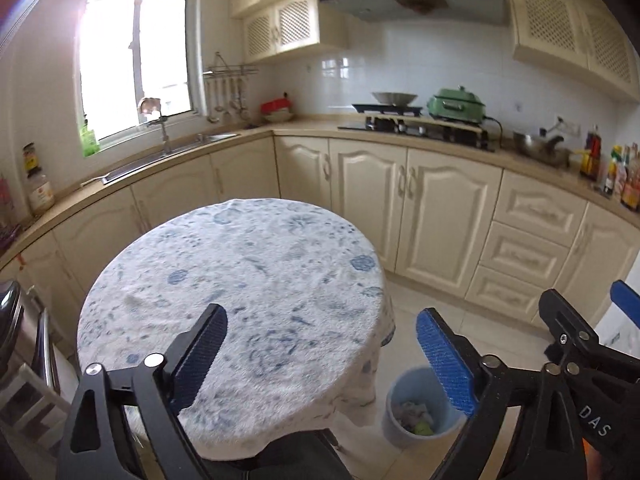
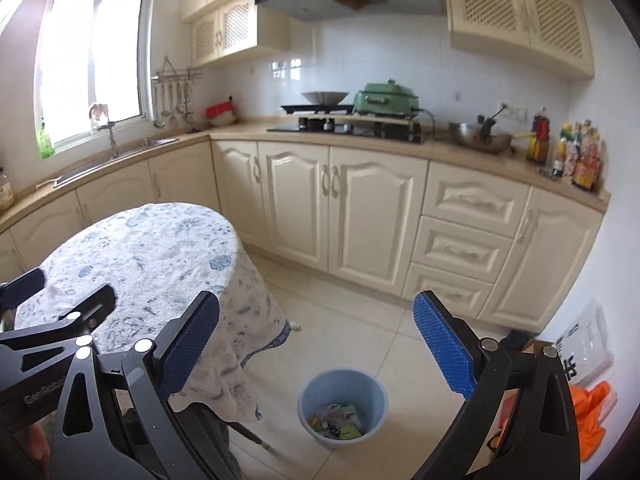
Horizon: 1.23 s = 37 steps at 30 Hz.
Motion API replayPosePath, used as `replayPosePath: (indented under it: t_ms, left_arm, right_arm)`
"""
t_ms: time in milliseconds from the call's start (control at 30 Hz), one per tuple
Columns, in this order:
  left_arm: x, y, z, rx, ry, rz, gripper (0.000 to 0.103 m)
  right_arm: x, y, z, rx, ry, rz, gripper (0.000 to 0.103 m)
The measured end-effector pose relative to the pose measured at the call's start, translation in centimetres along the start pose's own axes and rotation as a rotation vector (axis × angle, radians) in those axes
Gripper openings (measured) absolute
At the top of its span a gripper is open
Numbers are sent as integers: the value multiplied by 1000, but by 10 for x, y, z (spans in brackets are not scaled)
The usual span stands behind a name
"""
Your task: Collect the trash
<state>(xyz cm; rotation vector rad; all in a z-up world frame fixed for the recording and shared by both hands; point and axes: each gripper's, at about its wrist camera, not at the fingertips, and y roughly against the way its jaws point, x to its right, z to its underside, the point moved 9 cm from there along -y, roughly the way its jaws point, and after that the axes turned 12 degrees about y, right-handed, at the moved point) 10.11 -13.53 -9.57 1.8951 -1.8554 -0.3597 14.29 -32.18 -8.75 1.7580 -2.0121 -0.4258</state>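
Observation:
A light blue trash bin (image 2: 342, 404) stands on the tiled floor just right of the round table (image 2: 152, 248). Crumpled wrappers and paper (image 2: 340, 420) lie inside it. The bin (image 1: 420, 408) also shows in the left wrist view, partly behind a blue finger pad (image 1: 444, 360). My left gripper (image 1: 320, 316) is open above the near part of the table's blue-and-white cloth (image 1: 240, 260), with nothing between its pads. My right gripper (image 2: 316, 300) is open over the floor above the bin and holds nothing. No loose trash shows on the cloth.
Cream cabinets (image 2: 360, 216) and a counter run along the back with a sink (image 1: 208, 138), a stove (image 2: 344, 124), a green pot (image 2: 386, 98), a wok (image 2: 480, 138) and bottles (image 2: 576, 156). An orange bag (image 2: 588, 412) and a white bag (image 2: 584, 344) lie at the right wall.

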Motion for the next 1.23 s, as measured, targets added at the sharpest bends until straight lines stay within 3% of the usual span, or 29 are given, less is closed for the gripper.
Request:
replayPosePath:
  t_ms: [267, 567, 1233]
  left_arm:
    - [-35, 61, 21, 99, 27, -25, 100]
    - [-42, 83, 28, 165, 43, -9, 102]
    - [-55, 73, 26, 127, 68, 0, 102]
  right_arm:
    - [-11, 33, 9, 56, -10, -40, 102]
    - [-13, 45, 10, 73, 2, -18, 102]
    - [-18, 50, 11, 72, -13, -30, 102]
